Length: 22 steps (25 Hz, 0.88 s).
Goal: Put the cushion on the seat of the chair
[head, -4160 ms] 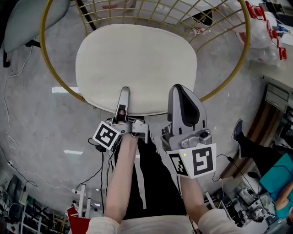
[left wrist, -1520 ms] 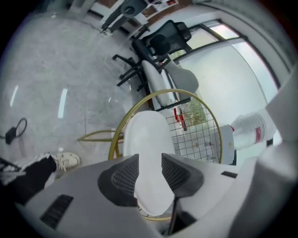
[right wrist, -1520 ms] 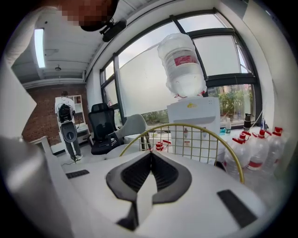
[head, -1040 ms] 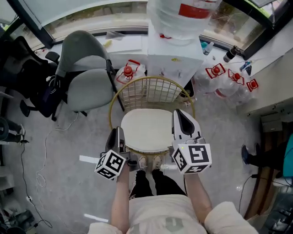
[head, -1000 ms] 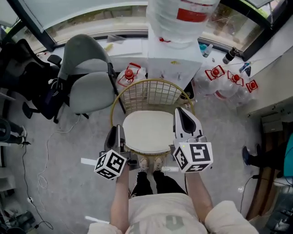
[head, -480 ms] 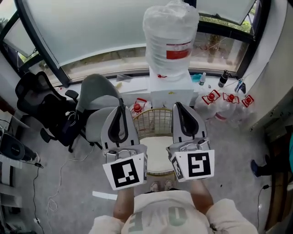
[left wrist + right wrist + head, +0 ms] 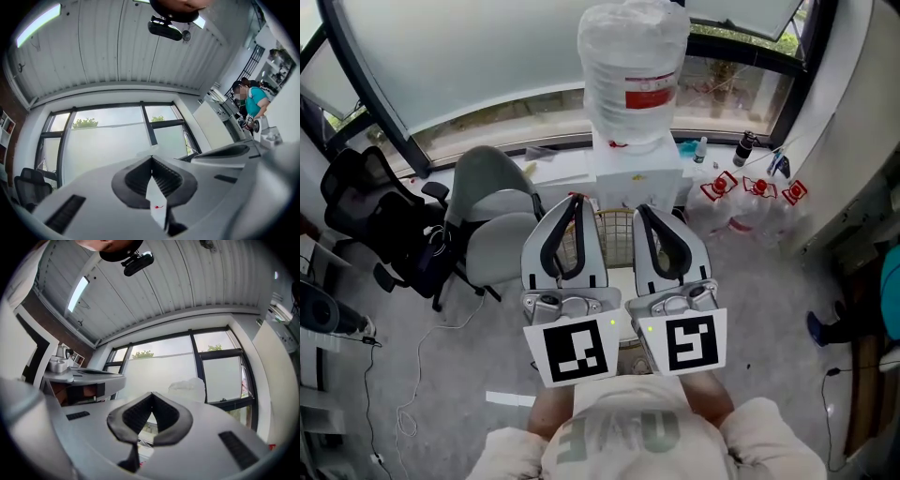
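The left tongs (image 7: 573, 199) and right tongs (image 7: 645, 208) are held up side by side. The left have just been closing and now meet tip to tip on nothing, and the right are clenched empty too. Between them shows a sliver of the white cushion (image 7: 621, 279) – lying on the seat of the wire chair (image 7: 617, 230)

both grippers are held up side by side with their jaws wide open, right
Not open: the jaws are shut. The left gripper has just closed on nothing, and the right gripper is shut and empty too, as the two gripper views show.
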Motion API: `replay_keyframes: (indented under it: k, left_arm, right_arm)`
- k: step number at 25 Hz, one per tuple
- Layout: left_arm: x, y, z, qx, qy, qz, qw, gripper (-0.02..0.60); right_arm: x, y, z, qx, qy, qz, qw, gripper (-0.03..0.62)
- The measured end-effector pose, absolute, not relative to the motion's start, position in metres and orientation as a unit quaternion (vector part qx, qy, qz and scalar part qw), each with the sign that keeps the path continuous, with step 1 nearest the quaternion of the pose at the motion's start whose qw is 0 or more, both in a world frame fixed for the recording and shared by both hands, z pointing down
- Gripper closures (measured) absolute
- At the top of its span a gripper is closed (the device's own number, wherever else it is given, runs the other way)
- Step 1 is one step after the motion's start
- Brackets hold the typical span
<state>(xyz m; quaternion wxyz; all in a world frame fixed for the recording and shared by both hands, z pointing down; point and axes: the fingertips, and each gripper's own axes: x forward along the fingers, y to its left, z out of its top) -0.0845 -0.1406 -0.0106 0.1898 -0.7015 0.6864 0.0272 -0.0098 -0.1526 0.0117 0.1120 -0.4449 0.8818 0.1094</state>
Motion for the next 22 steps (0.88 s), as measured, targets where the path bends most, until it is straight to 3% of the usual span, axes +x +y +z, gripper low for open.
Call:
replay_keyframes:
  k: [22]
  left_arm:
    - [-0.092, -0.142, 0.005, -0.712, 0.684, 0.064, 0.147, 0.568]
  right_arm:
    - [-0.011, -0.155, 0.021, -0.448, 0.883, 0.099, 0.098, 0.577]
